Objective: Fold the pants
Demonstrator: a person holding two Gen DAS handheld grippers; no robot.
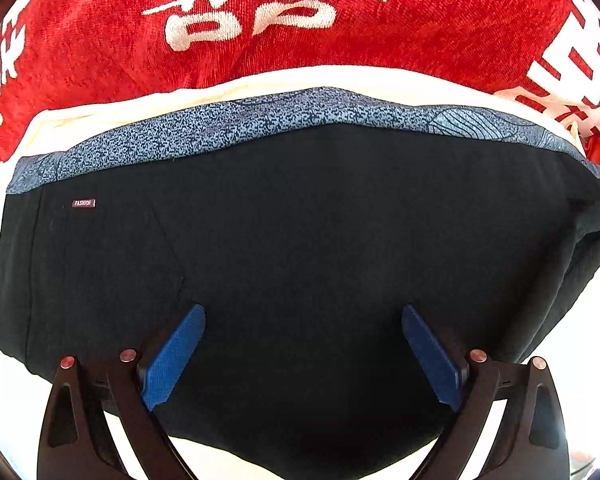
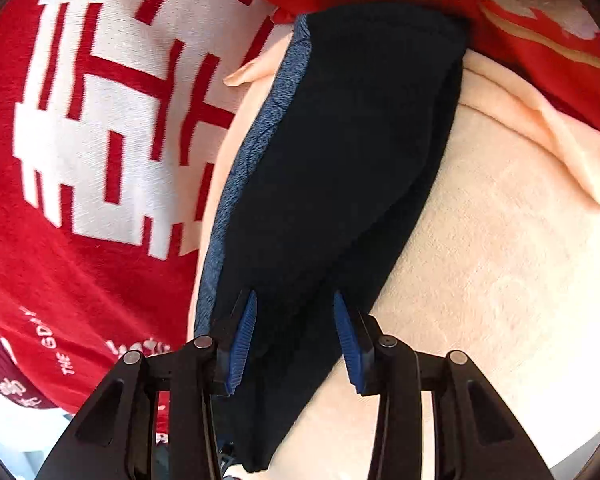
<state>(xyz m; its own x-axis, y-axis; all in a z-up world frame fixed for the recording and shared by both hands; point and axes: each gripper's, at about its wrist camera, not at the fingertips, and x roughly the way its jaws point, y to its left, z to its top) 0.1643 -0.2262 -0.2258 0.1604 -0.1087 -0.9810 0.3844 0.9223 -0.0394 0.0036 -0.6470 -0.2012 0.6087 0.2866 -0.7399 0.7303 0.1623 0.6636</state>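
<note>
The black pants (image 1: 300, 220) lie folded on a cream blanket (image 1: 260, 86), with a speckled blue waistband (image 1: 260, 120) along the far edge and a small "FASHION" label (image 1: 83, 203) at the left. My left gripper (image 1: 303, 354) is open just above the near part of the pants, blue pads spread wide. In the right wrist view the pants (image 2: 340, 152) run away as a narrow folded strip with the blue waistband (image 2: 260, 136) on their left edge. My right gripper (image 2: 295, 340) is open, its pads on either side of the strip's near end, not closed on it.
A red blanket with white characters (image 1: 260, 12) lies beyond the pants, and it also shows in the right wrist view (image 2: 100, 120) at the left. The cream blanket (image 2: 500, 260) spreads to the right. A red flowered cloth (image 2: 500, 0) lies at the far right.
</note>
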